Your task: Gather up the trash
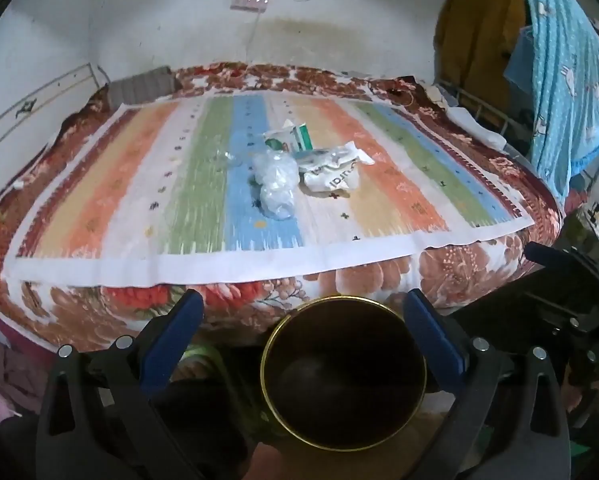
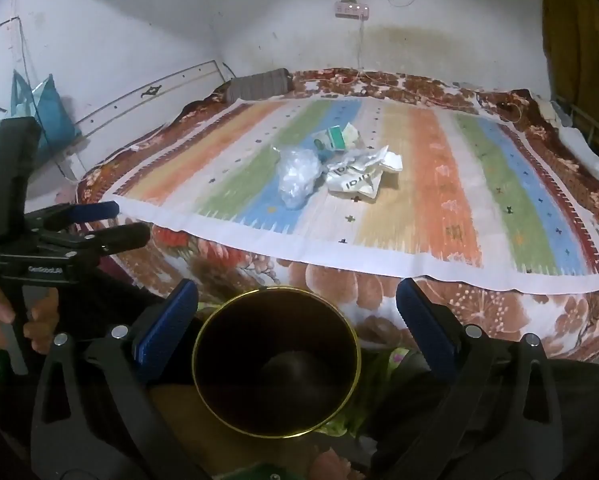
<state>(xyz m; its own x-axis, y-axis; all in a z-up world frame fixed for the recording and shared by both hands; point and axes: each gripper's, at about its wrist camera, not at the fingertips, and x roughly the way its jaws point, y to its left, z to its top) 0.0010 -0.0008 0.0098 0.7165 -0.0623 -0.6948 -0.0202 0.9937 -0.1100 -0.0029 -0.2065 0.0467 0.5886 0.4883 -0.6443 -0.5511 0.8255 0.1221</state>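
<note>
Three pieces of trash lie bunched together near the middle of the striped cloth that covers the bed. Nearest is a crumpled clear plastic bag, pale and glossy, on the blue stripe. Just right of it, touching, sits a crushed white wrapper with dark lettering. Behind both, a small green-and-white carton lies dented and tilted.

At the bed's near edge stands a dark bin with a thin gold rim, its mouth facing up and its inside too dark to read.

Both tools hover over the bin, well short of the trash. The left hand-held gripper has its blue-padded jaws spread wide with nothing between the pads. The right hand-held gripper is likewise fully spread and holds nothing. A hand grips the left tool's handle at the far left of the right view.
</note>
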